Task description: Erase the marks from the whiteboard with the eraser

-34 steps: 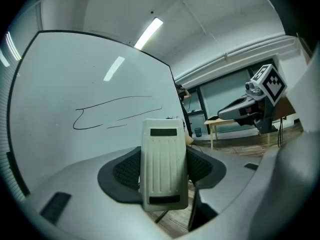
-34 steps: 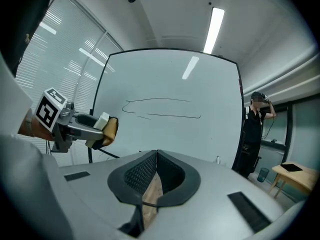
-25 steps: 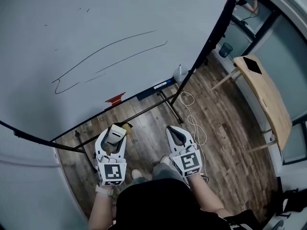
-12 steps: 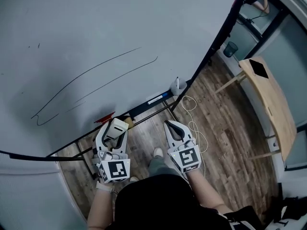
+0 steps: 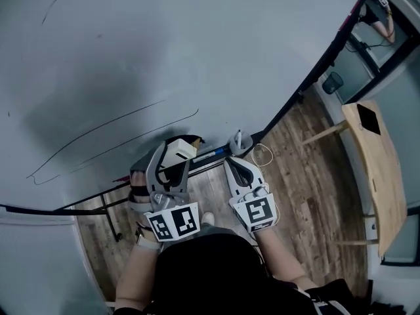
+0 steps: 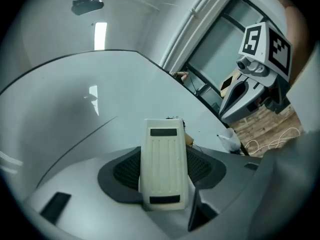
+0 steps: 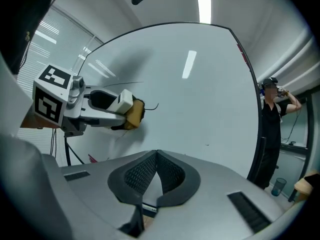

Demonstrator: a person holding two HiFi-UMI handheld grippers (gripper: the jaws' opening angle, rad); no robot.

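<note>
Left hand-held gripper (image 5: 172,164) clamps eraser (image 6: 162,169) near marked whiteboard (image 5: 197,44) above wood floor (image 5: 308,169).

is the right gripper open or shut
Shut. In the right gripper view, the right gripper has its jaw tips touching, with nothing held between them.

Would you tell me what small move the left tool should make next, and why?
Probably press the eraser onto the whiteboard and sweep left along the drawn lines. The left tool is shut on the eraser, whose felt sits close beside the lines' right end, and the lines are unerased. The right tool is shut and empty.
</note>
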